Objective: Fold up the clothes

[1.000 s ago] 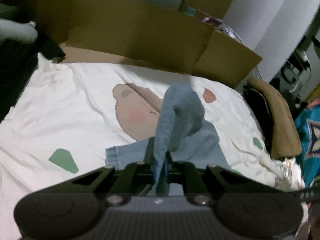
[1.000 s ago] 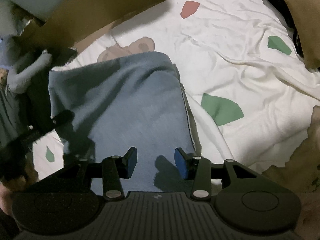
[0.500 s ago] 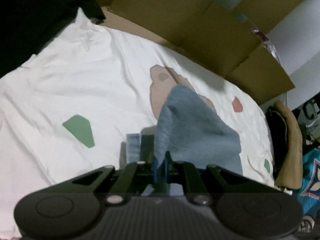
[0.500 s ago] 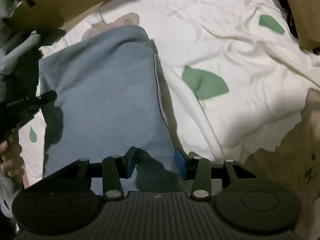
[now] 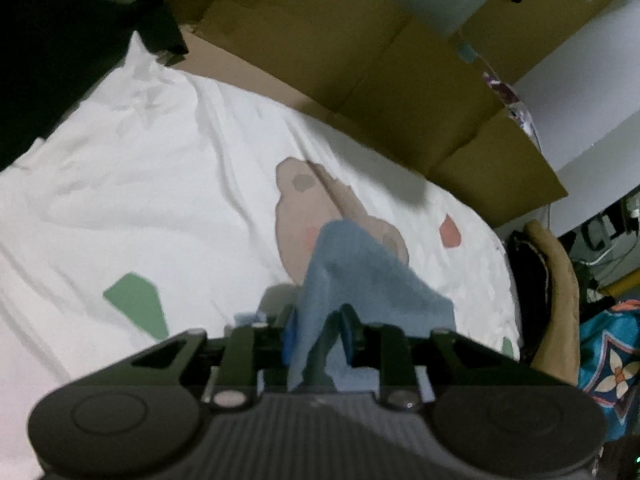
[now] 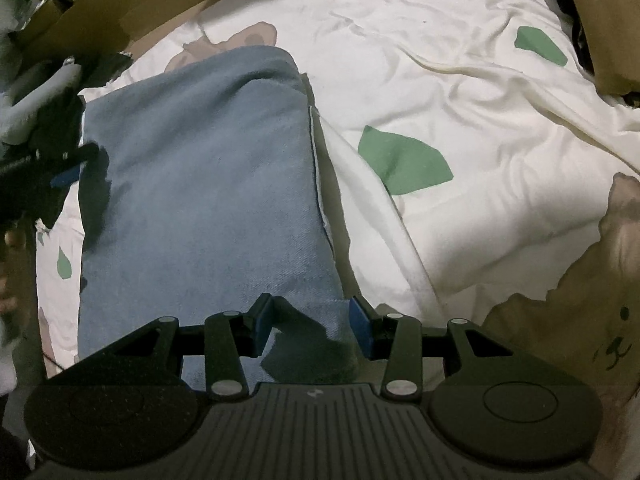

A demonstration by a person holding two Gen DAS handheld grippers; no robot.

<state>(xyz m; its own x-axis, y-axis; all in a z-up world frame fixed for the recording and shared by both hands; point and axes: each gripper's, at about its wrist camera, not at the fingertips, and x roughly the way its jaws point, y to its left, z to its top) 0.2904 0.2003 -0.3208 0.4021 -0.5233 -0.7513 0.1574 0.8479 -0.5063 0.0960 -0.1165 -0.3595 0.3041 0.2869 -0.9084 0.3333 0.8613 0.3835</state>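
Observation:
A blue denim garment (image 6: 208, 168) lies folded lengthwise on a white bed sheet (image 6: 460, 92) printed with green, red and tan shapes. My right gripper (image 6: 312, 326) is open, its blue pads either side of the garment's near end, just above the cloth. My left gripper (image 5: 318, 336) has its jaws parted a little, with a fold of the same garment (image 5: 360, 280) still standing between the pads. The left gripper also shows in the right wrist view (image 6: 60, 168) at the garment's left edge.
A large brown cardboard sheet (image 5: 380, 92) lines the far side of the bed. A tan garment (image 5: 556, 280) and a teal patterned cloth (image 5: 612, 360) lie at the right. Dark items (image 5: 60, 40) sit at the far left.
The left gripper's jaws have parted from a tight pinch on the denim and the lifted fold has sunk lower. The right gripper has come down over the garment's near end.

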